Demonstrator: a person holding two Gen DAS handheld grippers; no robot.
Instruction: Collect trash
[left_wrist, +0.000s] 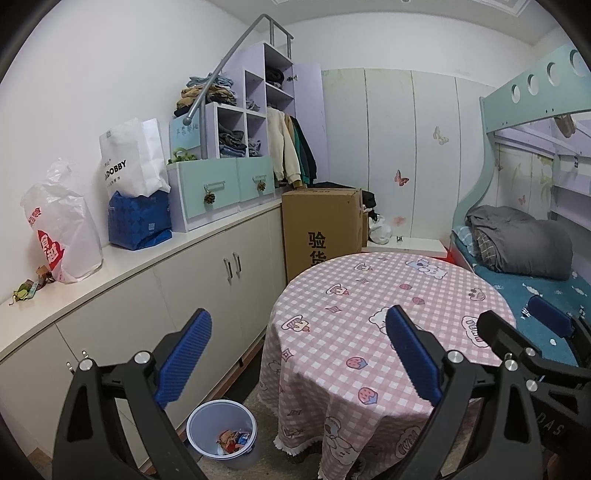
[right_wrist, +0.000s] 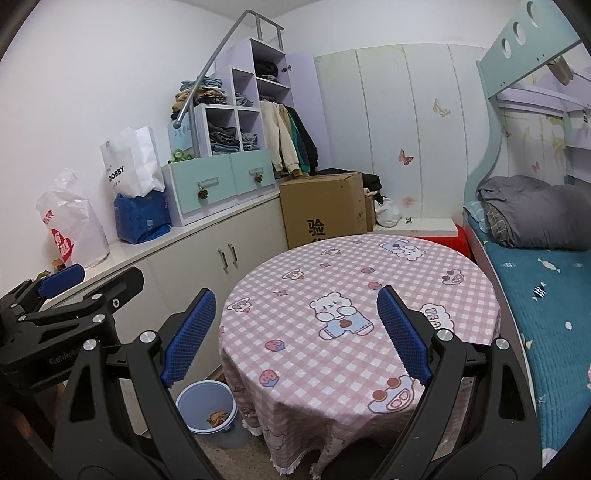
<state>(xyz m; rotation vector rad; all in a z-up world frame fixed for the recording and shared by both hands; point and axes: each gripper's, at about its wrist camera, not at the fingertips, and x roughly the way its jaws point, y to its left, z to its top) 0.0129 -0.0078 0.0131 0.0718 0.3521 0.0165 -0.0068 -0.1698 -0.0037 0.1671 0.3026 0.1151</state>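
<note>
I'm holding both tongs apart w/ nothing in them, left tongs (left_wrist: 299, 354) and right tongs (right_wrist: 295, 332) hovering over the pink checked bench (right_wrist: 369, 266), which is looking bare. Trash is sitting in the bin (left_wrist: 221, 435) on the floor, at 7 o'clock, nearer my left tongs. Small scraps (left_wrist: 27, 290) are lying at 9 o'clock on the side bench (left_wrist: 147, 254).

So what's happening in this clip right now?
A person holds two grippers above a round table covered with a pink checked cloth. Both the left gripper and the right gripper are open and hold nothing. The tabletop shows no trash. A trash bin on the floor beside the table already has some wrappers inside. A few scraps lie on the counter at left.
</note>
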